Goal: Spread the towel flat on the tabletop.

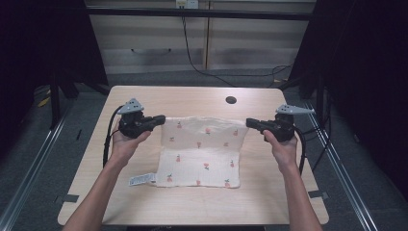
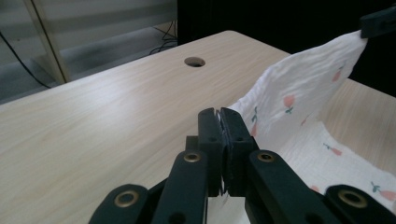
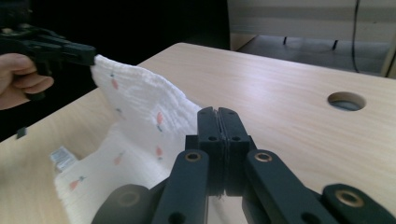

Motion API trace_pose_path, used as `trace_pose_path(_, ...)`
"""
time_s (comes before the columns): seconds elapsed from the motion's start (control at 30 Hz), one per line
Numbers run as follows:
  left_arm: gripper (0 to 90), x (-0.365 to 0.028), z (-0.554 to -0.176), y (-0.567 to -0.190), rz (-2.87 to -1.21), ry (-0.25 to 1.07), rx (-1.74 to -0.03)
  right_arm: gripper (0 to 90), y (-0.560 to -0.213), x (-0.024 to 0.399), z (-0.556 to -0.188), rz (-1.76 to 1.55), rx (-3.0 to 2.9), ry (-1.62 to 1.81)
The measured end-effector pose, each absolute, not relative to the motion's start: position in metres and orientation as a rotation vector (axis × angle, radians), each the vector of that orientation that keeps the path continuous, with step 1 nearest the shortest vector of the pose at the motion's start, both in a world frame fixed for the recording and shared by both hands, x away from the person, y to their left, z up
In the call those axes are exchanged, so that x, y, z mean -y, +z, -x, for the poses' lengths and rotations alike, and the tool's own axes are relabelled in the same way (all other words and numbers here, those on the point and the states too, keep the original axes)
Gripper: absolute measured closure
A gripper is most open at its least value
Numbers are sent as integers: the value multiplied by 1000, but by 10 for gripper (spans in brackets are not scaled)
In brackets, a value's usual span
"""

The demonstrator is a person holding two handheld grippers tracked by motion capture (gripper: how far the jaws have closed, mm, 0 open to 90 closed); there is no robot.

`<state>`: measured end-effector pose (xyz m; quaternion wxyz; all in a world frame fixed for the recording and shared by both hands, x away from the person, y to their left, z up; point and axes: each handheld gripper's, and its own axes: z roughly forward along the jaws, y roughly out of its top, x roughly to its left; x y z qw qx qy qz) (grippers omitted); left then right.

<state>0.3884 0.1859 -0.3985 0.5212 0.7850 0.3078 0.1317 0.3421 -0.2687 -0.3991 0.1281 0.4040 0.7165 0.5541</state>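
Note:
A white cloth (image 1: 202, 154) printed with small red fruits lies in the middle of the wooden table (image 1: 192, 204). Its far edge is raised off the top and hangs between the two grippers. My left gripper (image 1: 161, 119) is shut on the far left corner, and my right gripper (image 1: 249, 122) is shut on the far right corner. In the left gripper view the jaws (image 2: 220, 114) are closed with cloth (image 2: 303, 84) pinched between them. The right gripper view has its jaws (image 3: 217, 114) closed on the cloth (image 3: 140, 93) too, with the other gripper (image 3: 70, 51) holding the opposite corner.
A white care label (image 1: 142, 179) sticks out at the cloth's near left corner. A round cable hole (image 1: 231, 100) sits in the table behind the cloth. Beyond the table are cabinets (image 1: 159, 43) and floor cables. Dark curtains stand on both sides.

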Motion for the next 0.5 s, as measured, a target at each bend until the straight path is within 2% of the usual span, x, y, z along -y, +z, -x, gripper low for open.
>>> trace_pose_path(0.5,882,-201,-354,-411,-1924,287,-715,891,-414,262,-306,-1151,-2201,1504)
